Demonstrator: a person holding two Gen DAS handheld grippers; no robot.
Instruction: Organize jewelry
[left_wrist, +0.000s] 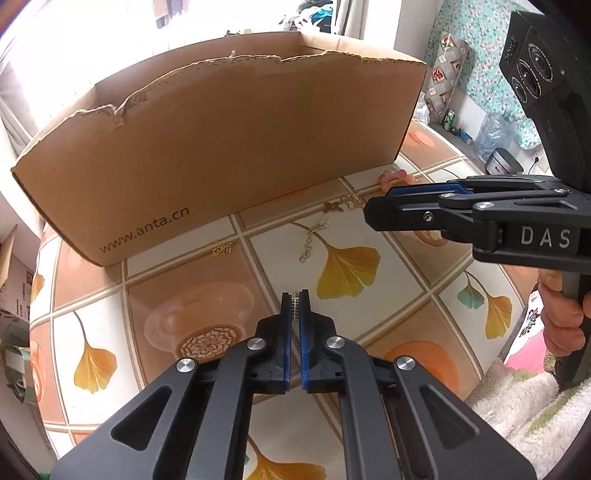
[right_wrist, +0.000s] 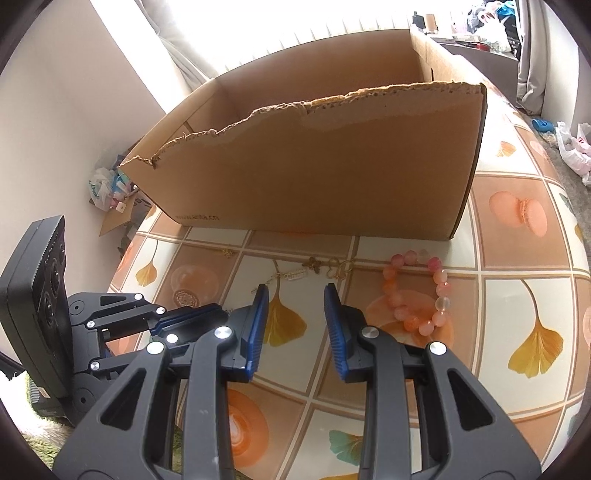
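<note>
My left gripper (left_wrist: 295, 295) is shut on a small silvery studded piece (left_wrist: 295, 306), pinched between its blue pads just above the table. Ahead of it lie a thin gold chain (left_wrist: 314, 236), a gold charm (left_wrist: 222, 249) and a butterfly charm with gold rings (left_wrist: 341, 204). My right gripper (right_wrist: 295, 291) stands open over the tablecloth with nothing between its fingers. A pink bead bracelet (right_wrist: 439, 277) lies to its right, and small gold pieces (right_wrist: 336, 267) and a silver bar (right_wrist: 297, 275) lie just ahead. The left gripper (right_wrist: 221, 314) shows at its left.
A large open cardboard box (left_wrist: 221, 147) with a torn front rim stands right behind the jewelry, also seen as the box (right_wrist: 332, 166). The tablecloth (left_wrist: 166, 280) has a leaf and tile print. A hand (left_wrist: 561, 317) holds the right gripper (left_wrist: 376, 203) at the table's right edge.
</note>
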